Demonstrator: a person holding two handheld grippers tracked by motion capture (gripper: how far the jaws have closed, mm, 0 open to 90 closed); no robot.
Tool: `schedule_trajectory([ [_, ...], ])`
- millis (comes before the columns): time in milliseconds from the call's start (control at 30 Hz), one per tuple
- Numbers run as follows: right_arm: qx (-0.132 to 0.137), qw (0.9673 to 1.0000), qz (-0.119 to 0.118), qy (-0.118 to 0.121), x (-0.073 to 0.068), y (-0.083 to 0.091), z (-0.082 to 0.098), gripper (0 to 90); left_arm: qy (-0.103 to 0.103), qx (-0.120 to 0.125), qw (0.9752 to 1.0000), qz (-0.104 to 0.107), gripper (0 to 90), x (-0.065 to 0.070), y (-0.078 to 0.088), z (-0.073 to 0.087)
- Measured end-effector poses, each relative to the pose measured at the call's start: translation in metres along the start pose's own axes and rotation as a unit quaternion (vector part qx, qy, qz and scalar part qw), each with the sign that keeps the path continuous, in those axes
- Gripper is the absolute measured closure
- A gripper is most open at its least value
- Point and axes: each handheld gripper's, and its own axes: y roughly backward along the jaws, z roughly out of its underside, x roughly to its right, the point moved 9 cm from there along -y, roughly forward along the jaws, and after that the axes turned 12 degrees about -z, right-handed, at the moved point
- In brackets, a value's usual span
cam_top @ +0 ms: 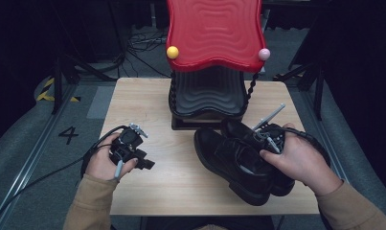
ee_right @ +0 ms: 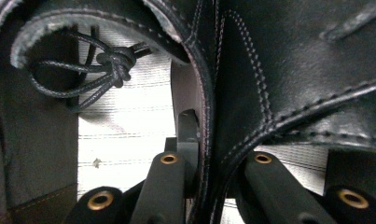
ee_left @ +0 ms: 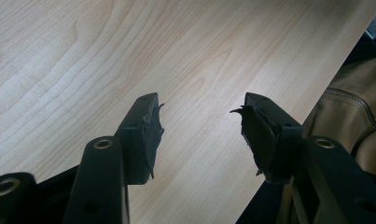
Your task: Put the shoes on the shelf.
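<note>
High view first: the pair of glossy black leather lace-up shoes (cam_top: 238, 160) sits on the pale wood-grain bench (cam_top: 181, 182), just in front of the shoe rack with a wavy red plastic top shelf and a black lower shelf (cam_top: 213, 33). I'll use that rack as the landmark. Both shoes are at the rack's foot, toward its right side, lying side by side and touching each other.

The right tool (cam_top: 272, 139) is already clamped on them. In the right gripper view its jaws stand narrow, one down inside the shoe opening and the other outside, pinching the stitched leather where the two shoes meet (ee_right: 209, 140), with the knotted black lace (ee_right: 113, 60) just above. So the grab looks done, and I'd guess the lift is starting, though I can't tell from the high view whether the soles are off the bench.

The left tool (ee_left: 199, 126) is idle, well off to the left of the rack, jaws spread wide over bare wood with nothing between them.

What's left, as far as I can judge: carry the shoes up to the rack and set them on a shelf. Both shelves look free, so neither shoe is placed yet. Call it early-to-middle.
</note>
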Motion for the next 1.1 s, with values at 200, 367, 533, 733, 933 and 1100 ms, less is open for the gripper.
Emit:
schedule_trajectory([
  [200,0.007,0.9999,0.015,0.003,-0.007,0.027,-0.003,82.5,0.001,0.001,1.0,0.0,47.5,-0.001,0.001,0.0],
  [367,0.01,0.9997,0.022,-0.001,-0.011,0.042,-0.005,82.5,0.004,0.003,1.0,0.0,47.1,-0.002,0.001,0.001],
  [533,0.007,0.9996,0.026,-0.004,-0.015,0.059,-0.007,82.5,0.007,0.006,1.0,0.0,47.1,-0.003,0.003,0.001],
  [733,0.026,0.9996,0.013,-0.001,-0.023,0.083,-0.013,82.4,0.01,0.006,0.9999,0.0,46.9,-0.004,0.003,0.002],
  [933,0.043,0.999,0.015,0.002,-0.032,0.108,-0.021,82.4,0.01,0.01,0.9999,-0.001,46.9,-0.005,0.005,0.002],
  [1100,0.054,0.9983,0.024,-0.002,-0.04,0.131,-0.023,82.4,0.013,0.012,0.9998,0.0,46.9,-0.006,0.006,0.003],
])
